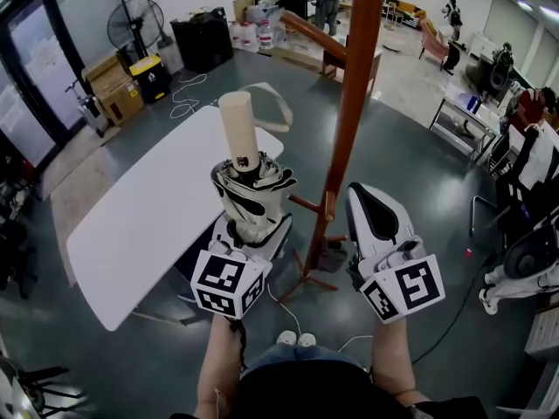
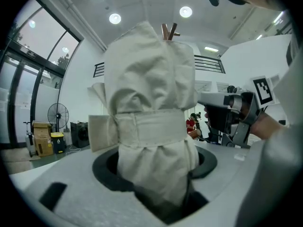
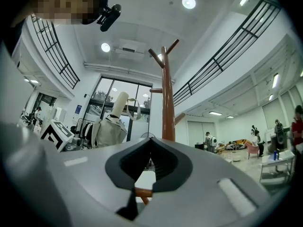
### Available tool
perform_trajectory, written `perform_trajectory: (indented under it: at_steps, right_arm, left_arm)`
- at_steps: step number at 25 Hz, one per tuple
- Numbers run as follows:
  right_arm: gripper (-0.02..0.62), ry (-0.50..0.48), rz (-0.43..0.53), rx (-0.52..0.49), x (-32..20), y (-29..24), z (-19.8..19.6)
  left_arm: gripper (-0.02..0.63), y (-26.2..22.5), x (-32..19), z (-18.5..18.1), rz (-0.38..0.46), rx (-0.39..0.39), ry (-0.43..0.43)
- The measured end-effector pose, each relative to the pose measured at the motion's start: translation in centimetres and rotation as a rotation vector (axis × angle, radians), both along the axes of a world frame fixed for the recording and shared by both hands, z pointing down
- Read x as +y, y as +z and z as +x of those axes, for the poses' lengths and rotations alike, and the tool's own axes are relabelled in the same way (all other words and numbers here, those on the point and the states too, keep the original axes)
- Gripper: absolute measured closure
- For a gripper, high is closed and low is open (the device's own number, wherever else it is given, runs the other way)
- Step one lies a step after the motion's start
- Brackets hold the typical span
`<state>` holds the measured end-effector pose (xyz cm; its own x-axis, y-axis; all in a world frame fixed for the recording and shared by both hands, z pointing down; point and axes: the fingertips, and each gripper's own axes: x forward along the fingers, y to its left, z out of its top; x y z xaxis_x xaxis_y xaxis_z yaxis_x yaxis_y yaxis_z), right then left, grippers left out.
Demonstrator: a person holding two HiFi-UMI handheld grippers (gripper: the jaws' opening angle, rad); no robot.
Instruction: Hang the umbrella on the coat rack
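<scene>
While my left claw (image 1: 253, 186) clamps it round the bunched canopy, the folded cream umbrella (image 2: 149, 93) stands nearly upright. Its pale cylindrical handle (image 1: 238, 129) is topmost, and its wrist strap (image 1: 272, 103) loops off beside that handle. In the left gripper view the cloth fills the whole gap between my jaws, which stand wide and press on it from both sides. The umbrella's closure band (image 2: 151, 129) is wrapped round it just above them. Just to the right of the umbrella in the head view, and apart from it, rises the brown pole of the coat rack (image 1: 349, 120), which stands between my two claws. A short lower peg (image 1: 303, 202) pokes out from the pole towards my left claw, close by but not touching. Higher up, a longer arm (image 1: 307, 30) slants away to the left. In the right gripper view the top of the pole forks into upturned pegs (image 3: 163, 55), with clear air around them. The rounded edge of the white table (image 1: 148, 216) lies below and to the left of the umbrella. Bare grey floor (image 1: 419, 173) opens out to the right of the pole, around its splayed feet (image 1: 306, 282). My right claw (image 1: 362, 195) is level with the left on the pole's other side. Its jaws are closed tip to tip with nothing between them, and the pole is straight ahead.
</scene>
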<state>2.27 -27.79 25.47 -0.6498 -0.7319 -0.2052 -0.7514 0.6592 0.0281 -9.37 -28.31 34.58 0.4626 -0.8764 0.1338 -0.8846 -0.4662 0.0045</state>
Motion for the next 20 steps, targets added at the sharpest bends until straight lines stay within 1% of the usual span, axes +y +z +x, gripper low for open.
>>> perform_trajectory:
  at_steps: [4,8,11,14,20]
  right_arm:
    - [0.588,0.006,0.020,0.006,-0.2,0.0,-0.6]
    - [0.588,0.018,0.046,0.013,-0.2,-0.3,-0.4]
    - [0.588,0.028,0.050,0.004,-2.1,-3.2,-0.7]
    - [0.588,0.031,0.048,0.013,-3.8,-5.6,-1.3]
    - [0.588,0.042,0.071,0.034,-4.2,-6.0,-1.1]
  left_arm:
    - [0.325,0.5,0.0,-0.1,-0.002,-0.012,0.003]
    - [0.325,0.2,-0.1,-0.1,0.013,-0.011,0.013]
    - [0.325,-3.4,-2.7,-0.8,0.025,-0.032,0.011]
    - [0.325,-6.7,-5.2,-1.4,0.029,-0.028,0.011]
    - [0.325,-7.7,-7.8,-1.5,0.031,-0.044,0.001]
